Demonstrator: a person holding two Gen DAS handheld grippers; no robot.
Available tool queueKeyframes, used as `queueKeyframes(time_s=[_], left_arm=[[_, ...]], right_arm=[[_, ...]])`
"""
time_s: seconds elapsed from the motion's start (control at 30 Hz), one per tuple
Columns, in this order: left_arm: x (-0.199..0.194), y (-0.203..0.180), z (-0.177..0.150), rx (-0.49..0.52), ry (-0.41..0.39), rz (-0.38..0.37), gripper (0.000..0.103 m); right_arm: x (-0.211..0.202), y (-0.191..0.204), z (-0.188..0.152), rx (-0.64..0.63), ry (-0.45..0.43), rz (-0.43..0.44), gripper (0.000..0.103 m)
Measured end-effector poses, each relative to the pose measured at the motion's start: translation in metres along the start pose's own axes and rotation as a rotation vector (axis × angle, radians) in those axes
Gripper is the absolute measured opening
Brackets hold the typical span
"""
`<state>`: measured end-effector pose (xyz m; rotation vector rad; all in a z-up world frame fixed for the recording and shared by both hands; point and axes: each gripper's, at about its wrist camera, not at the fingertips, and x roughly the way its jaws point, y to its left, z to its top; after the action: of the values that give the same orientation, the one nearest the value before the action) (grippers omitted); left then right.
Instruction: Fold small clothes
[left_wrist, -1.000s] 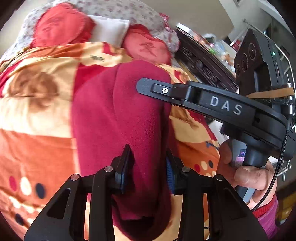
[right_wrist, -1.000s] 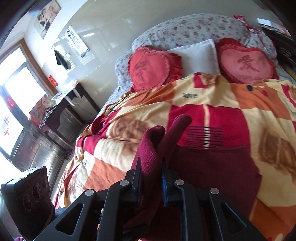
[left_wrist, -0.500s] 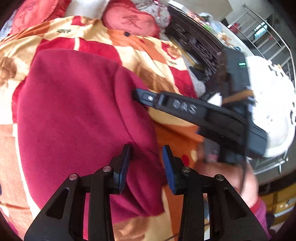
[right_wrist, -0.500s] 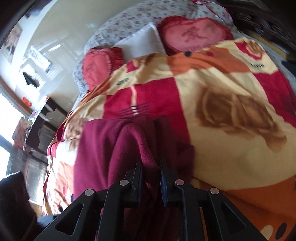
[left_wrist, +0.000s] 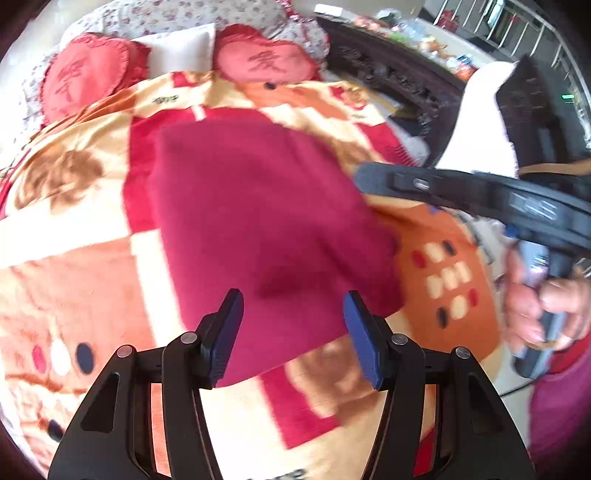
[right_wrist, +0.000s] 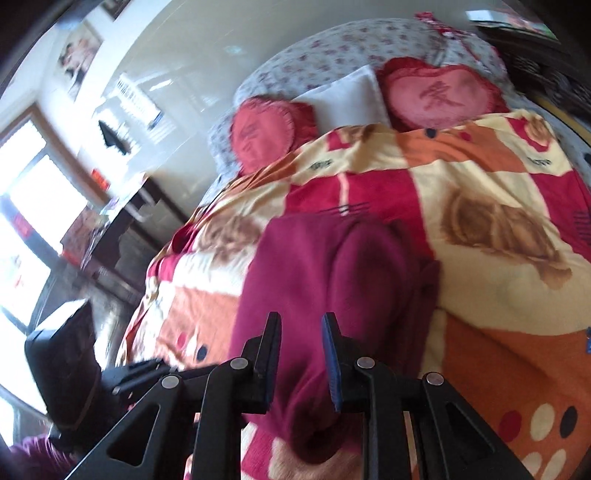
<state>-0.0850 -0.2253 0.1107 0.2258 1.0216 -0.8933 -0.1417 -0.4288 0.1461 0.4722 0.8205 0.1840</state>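
Observation:
A dark red knitted garment (left_wrist: 258, 203) lies spread on the patterned blanket (left_wrist: 74, 240). My left gripper (left_wrist: 292, 295) hovers over the garment's near edge; its jaws are opening and stand wide apart, with the cloth below them and untouched. In the right wrist view the garment (right_wrist: 314, 266) shows a raised fold running down into my right gripper (right_wrist: 301, 315). Those jaws are just starting to open, and the cloth still fills the narrow gap from pad to pad. One right finger (left_wrist: 424, 184) reaches in at the garment's right edge, held by a hand (left_wrist: 535, 306).
Two red heart cushions (left_wrist: 85, 77) (left_wrist: 266, 62) and a white pillow (left_wrist: 181, 48) lie at the head of the bed. Dark carved furniture (left_wrist: 388, 66) runs along the bed's right side. A dark cabinet (right_wrist: 129, 229) stands under the window on the left.
The garment, held up bunched a second ago, now lies flat on the blanket. My left jaws have spread and let go of it. Both grippers have moved lower and toward the bed's near edge.

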Motion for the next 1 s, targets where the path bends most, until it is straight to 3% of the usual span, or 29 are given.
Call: queueKeyframes(time_s=[0.07, 0.2, 0.3, 0.43, 0.53, 0.7, 0.9, 1.0], left_arm=[[0.009, 0.006, -0.007, -0.004, 0.014, 0.017, 0.056], [0.027, 0.011, -0.016, -0.027, 0.035, -0.002, 0.056], [0.033, 0.008, -0.02, -0.017, 0.031, -0.007, 0.056], [0.029, 0.005, -0.019, -0.015, 0.031, -0.001, 0.056], [0.011, 0.008, -0.014, -0.036, -0.013, -0.01, 0.056], [-0.001, 0.017, 0.0, -0.05, -0.073, 0.054, 0.056], [0.008, 0.028, 0.009, -0.101, -0.085, 0.075, 0.056], [0.015, 0.029, 0.01, -0.107, -0.074, 0.077, 0.056]], right_arm=[[0.008, 0.01, -0.01, -0.048, 0.011, 0.006, 0.021], [0.032, -0.001, -0.034, -0.048, 0.086, -0.081, 0.021], [0.043, -0.021, -0.053, -0.03, 0.133, -0.183, 0.014], [0.041, -0.036, -0.058, 0.015, 0.102, -0.147, 0.014], [0.03, -0.036, -0.053, 0.049, 0.083, -0.125, 0.014], [0.002, -0.02, -0.04, 0.056, -0.033, -0.137, 0.021], [0.012, 0.006, -0.04, -0.023, -0.002, -0.163, 0.021], [0.026, 0.005, -0.048, -0.069, 0.035, -0.24, 0.021]])
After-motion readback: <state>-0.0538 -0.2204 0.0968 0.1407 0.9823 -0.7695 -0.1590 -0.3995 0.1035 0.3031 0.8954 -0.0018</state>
